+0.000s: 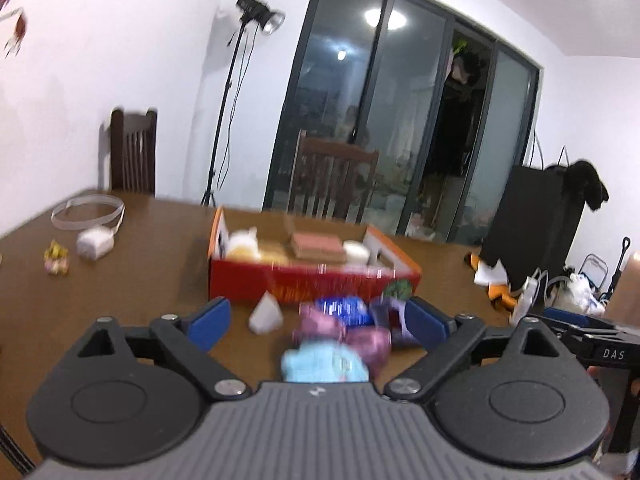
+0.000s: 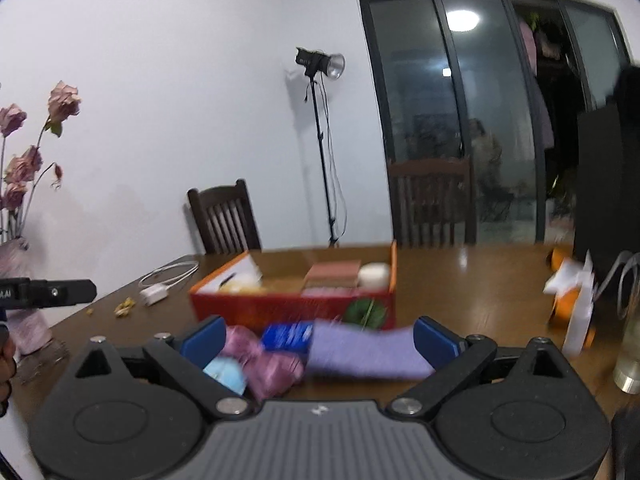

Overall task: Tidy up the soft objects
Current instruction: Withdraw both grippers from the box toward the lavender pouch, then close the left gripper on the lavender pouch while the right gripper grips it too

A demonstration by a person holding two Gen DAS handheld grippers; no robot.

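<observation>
A red-orange cardboard box (image 1: 316,280) (image 2: 288,304) sits mid-table and holds several soft items, among them a pink folded block (image 1: 318,245) (image 2: 332,274) and a white roll (image 2: 374,274). In front of it lies a loose pile: a light blue cloth (image 1: 324,364) (image 2: 224,372), pink bundles (image 1: 320,326) (image 2: 272,364), a blue packet (image 1: 344,310) (image 2: 288,336) and a lilac cloth (image 2: 364,350). My left gripper (image 1: 318,322) is open above the pile. My right gripper (image 2: 318,338) is open, with the lilac cloth between its fingers. Both views are blurred.
A wooden table (image 1: 140,280) carries a white charger with cable (image 1: 94,242), a small white cone (image 1: 266,314), crumpled wrappers (image 1: 56,260), an orange-and-white item (image 2: 572,304) and a glass bottle (image 2: 630,344). Chairs (image 2: 224,218), a light stand (image 2: 320,140) and a vase of flowers (image 2: 24,184) surround it.
</observation>
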